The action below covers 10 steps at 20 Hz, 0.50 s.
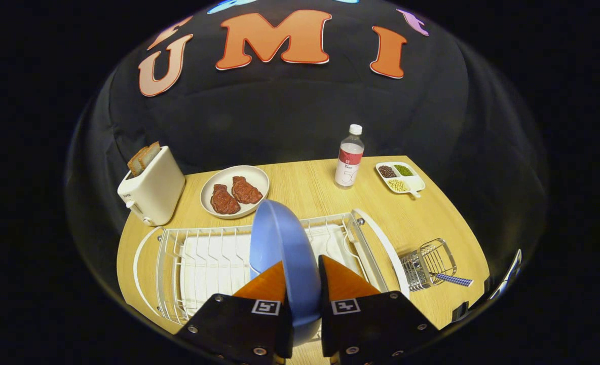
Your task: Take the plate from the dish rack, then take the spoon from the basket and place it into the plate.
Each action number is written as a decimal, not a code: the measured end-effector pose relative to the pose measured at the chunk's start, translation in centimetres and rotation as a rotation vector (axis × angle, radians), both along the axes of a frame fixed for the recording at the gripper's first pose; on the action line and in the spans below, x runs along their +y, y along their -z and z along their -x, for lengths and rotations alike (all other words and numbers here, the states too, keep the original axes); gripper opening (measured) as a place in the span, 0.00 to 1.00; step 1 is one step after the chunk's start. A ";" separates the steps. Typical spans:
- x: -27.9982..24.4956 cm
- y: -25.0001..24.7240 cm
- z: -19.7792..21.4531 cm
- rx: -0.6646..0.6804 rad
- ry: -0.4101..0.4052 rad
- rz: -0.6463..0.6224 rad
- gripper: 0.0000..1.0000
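Observation:
A blue plate [279,243] stands on edge between my two fingers, over the white wire dish rack [198,258]. My gripper [302,266] is shut on the plate, one finger on each face near its lower rim. Whether the plate still rests in the rack's slots I cannot tell. To the right of the rack lies a wire basket [428,264] on its side, and a spoon handle with a blue checked pattern [454,279] sticks out of it toward the table's edge.
Beyond the rack stand a white toaster [152,187] with bread slices, a beige plate with two pieces of meat [235,191], a water bottle [349,158], and a small divided dish of beans [399,176]. Bare wooden tabletop [421,223] lies between the rack and the bean dish.

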<state>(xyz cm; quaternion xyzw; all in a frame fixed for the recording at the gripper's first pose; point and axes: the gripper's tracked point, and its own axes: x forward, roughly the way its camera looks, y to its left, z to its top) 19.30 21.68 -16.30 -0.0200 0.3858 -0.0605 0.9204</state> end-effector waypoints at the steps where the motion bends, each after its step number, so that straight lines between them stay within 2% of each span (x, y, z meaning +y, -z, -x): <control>1: 0.1 -0.3 -0.1 -0.006 0.003 0.016 0.22; 6: 0.2 -1.4 0.1 -0.023 0.015 0.085 0.22; 10: 0.0 -1.6 0.7 -0.023 0.036 0.088 0.22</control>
